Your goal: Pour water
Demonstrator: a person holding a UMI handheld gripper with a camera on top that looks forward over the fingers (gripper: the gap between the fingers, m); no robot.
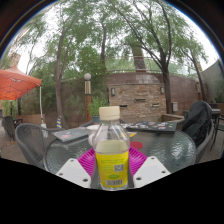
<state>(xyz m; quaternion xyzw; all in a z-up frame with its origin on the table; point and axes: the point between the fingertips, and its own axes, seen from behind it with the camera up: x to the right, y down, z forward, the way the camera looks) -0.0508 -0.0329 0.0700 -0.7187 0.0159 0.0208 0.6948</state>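
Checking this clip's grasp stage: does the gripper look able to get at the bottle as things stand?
Probably yes, it looks already there. The bottle, with its yellow label, stands upright between the fingers, nothing in front of it, and the pink pads seem pressed against both its sides. The gripper appears shut on it.

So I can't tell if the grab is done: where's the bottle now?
In the gripper view the bottle stands upright between the fingers, over the glass table, with the stone wall beyond.
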